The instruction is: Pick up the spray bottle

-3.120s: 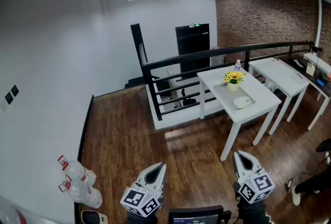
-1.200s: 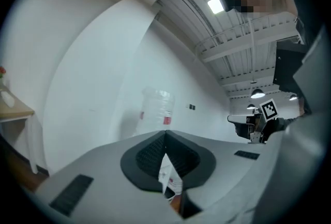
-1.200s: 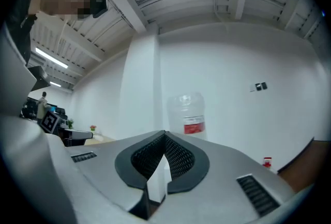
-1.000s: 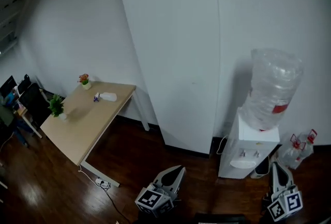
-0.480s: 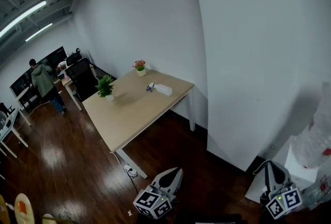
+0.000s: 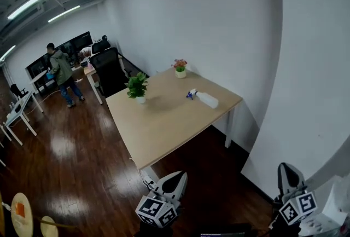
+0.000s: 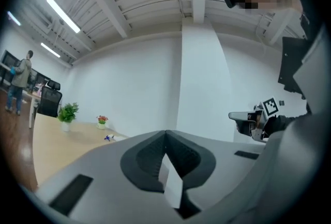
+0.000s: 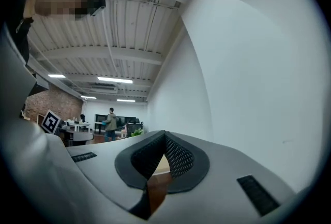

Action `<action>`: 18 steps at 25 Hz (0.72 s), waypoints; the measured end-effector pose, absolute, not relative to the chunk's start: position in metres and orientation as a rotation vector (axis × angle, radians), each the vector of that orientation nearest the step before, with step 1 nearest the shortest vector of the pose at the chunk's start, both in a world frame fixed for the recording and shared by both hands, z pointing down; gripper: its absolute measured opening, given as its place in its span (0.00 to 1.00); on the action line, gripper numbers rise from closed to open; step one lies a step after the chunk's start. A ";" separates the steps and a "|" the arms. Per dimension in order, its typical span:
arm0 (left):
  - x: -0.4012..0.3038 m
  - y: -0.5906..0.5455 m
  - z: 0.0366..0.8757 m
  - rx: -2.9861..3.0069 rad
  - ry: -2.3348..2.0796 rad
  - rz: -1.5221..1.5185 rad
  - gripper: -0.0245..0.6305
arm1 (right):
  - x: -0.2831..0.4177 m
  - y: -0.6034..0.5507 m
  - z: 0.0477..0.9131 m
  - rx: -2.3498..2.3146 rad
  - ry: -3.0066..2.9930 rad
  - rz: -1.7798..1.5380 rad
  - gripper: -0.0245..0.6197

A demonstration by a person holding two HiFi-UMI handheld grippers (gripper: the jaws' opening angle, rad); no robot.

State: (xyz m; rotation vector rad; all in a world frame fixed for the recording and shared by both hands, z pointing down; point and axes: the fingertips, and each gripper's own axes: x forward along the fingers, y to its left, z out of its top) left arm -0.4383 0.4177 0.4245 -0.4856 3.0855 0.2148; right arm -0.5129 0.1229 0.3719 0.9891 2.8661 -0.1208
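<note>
The spray bottle (image 6: 204, 99), clear with a blue head, lies on its side near the far right corner of a light wooden table (image 6: 164, 121). It shows tiny in the left gripper view as the bottle (image 7: 109, 138). My left gripper (image 6: 176, 180) is shut and empty at the bottom centre of the head view, well short of the table's near edge. My right gripper (image 6: 286, 171) is shut and empty at the bottom right, next to the white wall. In their own views the left gripper (image 7: 165, 135) and right gripper (image 8: 165, 136) have jaws meeting at the tips.
On the table stand a green potted plant (image 6: 136, 88) and a small flower pot (image 6: 180, 68). A black office chair (image 6: 111, 70) is behind the table. A person (image 6: 61, 73) stands at far desks on the left. A white wall (image 6: 306, 77) rises on the right; dark wood floor lies around.
The view has swung left: the water cooler has slid out of the right edge and the wooden table with the bottle has come toward the centre. Both grippers stay shut.
</note>
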 end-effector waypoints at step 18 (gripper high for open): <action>-0.732 0.627 0.404 -0.046 3.136 0.254 0.04 | -0.884 0.384 0.353 1.426 2.729 -0.121 0.05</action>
